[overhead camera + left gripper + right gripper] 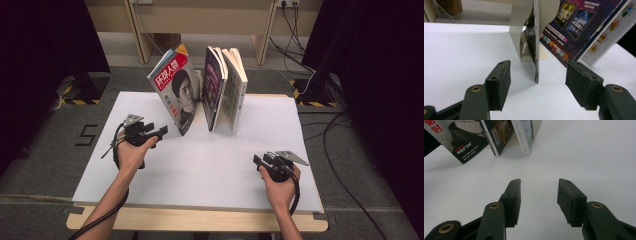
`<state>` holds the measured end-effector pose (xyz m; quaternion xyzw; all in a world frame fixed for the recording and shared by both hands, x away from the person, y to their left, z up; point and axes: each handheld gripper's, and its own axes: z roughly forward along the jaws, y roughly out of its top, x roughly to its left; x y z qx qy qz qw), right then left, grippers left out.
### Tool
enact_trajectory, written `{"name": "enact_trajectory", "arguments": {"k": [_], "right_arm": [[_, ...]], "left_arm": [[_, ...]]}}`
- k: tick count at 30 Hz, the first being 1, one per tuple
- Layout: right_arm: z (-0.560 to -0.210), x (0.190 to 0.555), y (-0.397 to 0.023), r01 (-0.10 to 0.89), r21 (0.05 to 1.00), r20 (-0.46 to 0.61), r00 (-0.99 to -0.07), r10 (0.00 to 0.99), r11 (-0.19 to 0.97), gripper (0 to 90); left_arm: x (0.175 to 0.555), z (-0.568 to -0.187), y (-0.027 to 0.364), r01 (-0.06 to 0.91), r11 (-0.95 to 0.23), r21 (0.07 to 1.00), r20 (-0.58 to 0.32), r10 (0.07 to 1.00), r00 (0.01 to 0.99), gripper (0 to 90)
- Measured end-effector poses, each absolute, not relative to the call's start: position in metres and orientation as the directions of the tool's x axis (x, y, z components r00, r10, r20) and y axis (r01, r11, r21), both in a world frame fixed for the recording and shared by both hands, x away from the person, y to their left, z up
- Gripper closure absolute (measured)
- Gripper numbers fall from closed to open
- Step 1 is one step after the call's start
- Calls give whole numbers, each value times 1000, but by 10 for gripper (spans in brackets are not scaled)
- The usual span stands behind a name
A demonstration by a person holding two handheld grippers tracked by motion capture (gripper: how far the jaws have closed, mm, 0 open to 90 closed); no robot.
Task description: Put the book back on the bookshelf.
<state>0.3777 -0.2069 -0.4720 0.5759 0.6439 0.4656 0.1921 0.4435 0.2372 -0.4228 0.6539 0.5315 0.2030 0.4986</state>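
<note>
1. Nearest to me, at the bottom of the high view, runs the light wooden edge of the table (200, 220). A white board (210, 165) lies on it and covers almost all the top.
2. My right gripper (256, 161) rests at the lower right of the board. Its jaws are spread wide, with only bare white surface between them; this is clear in the right gripper view (539, 195).
3. My left gripper (163, 131) is at the left of the centre in the high view. Its jaws are also spread and pinch nothing. In the left gripper view (537, 82) the thin bottom edge of the magazine (536, 57) stands between the two pads (499, 82) but a little farther, not touching them.
4. This magazine (176, 90) is in the upper centre of the high view. It stands and leans to the left. Its cover has a red band with white Chinese characters, which I read as 环球人物, and a portrait photo.
5. Just behind it I see a cream metal bookend (520, 37).
6. To the right of the magazine stand the books (225, 90), leaning together. One has a dark purple cover with small pictures; the print on it is too small to read.
7. Beyond the table, the floor is a grey carpet (55, 150). A number 5 (86, 135) is marked on it at the left.
8. Farther, black curtains (45, 45) hang on both sides, cables (300, 40) lie at the upper right, and wooden furniture legs (142, 30) stand at the top.
</note>
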Motion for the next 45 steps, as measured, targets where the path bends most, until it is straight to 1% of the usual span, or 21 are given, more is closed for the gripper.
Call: {"name": "enact_trajectory", "arguments": {"k": [12, 22, 45], "right_arm": [[-472, 378, -207, 561, 822, 288, -264, 921, -96, 544], [-472, 378, -206, 561, 823, 287, -267, 920, -94, 541], [-472, 378, -205, 563, 821, 289, -266, 920, -96, 541]], "left_arm": [[429, -430, 246, 489, 49, 871, -248, 902, 353, 357], [413, -445, 258, 500, 45, 865, -241, 911, 336, 351], [394, -459, 278, 493, 34, 869, -224, 916, 332, 349]]}}
